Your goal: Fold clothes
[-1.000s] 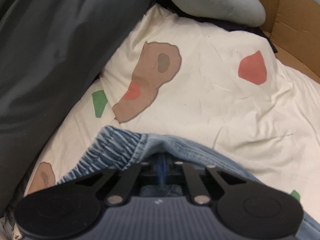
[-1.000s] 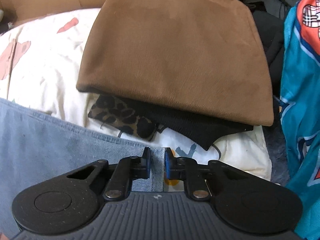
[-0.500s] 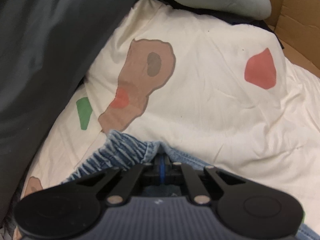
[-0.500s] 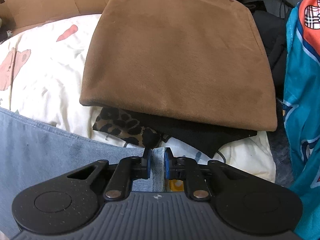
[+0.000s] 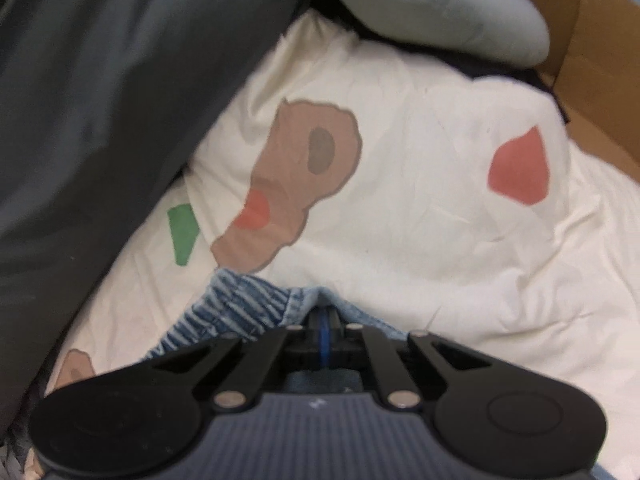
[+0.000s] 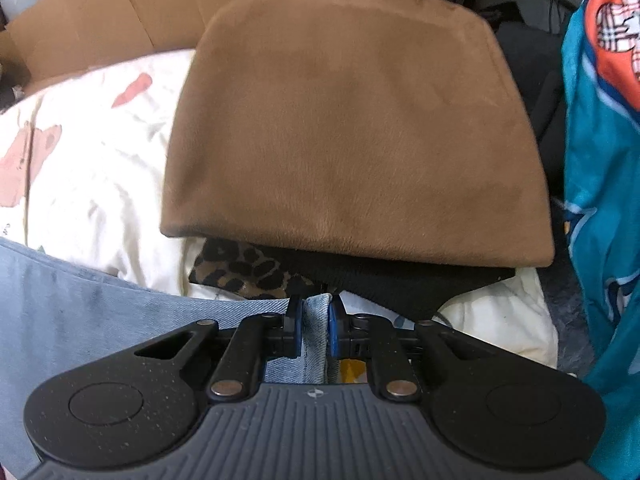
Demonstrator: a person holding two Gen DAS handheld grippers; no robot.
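You are mid-fold, with the denim garment [image 5: 248,304] pinched at two points along its far edge and lying on the cream printed bedding [image 5: 420,208], which serves as the landmark here. Your left gripper [image 5: 324,326] has its fingers pressed together on a ribbed, gathered stretch of the denim (it looks like an elastic waistband), on the near part of the bedding and right of the dark grey fabric [image 5: 100,120] that borders it; beyond the bedding sit a pale grey-green cushion [image 5: 440,12] and a cardboard box [image 5: 592,52]. Your right gripper [image 6: 316,324] is clamped on a thicker, folded denim edge, which fills the narrow gap between its blue pads, just short of the leopard-print piece [image 6: 236,268] and the black knit piece [image 6: 400,284] lying on the bedding under the smooth, rounded brown suede-like cushion [image 6: 352,120]; a teal and orange printed fabric [image 6: 600,160] hangs past the bedding's right side. The next move, as I judge it, calls for carrying both held points together and level, keeping the edge taut so the soft denim does not sag or snag the small pieces ahead.
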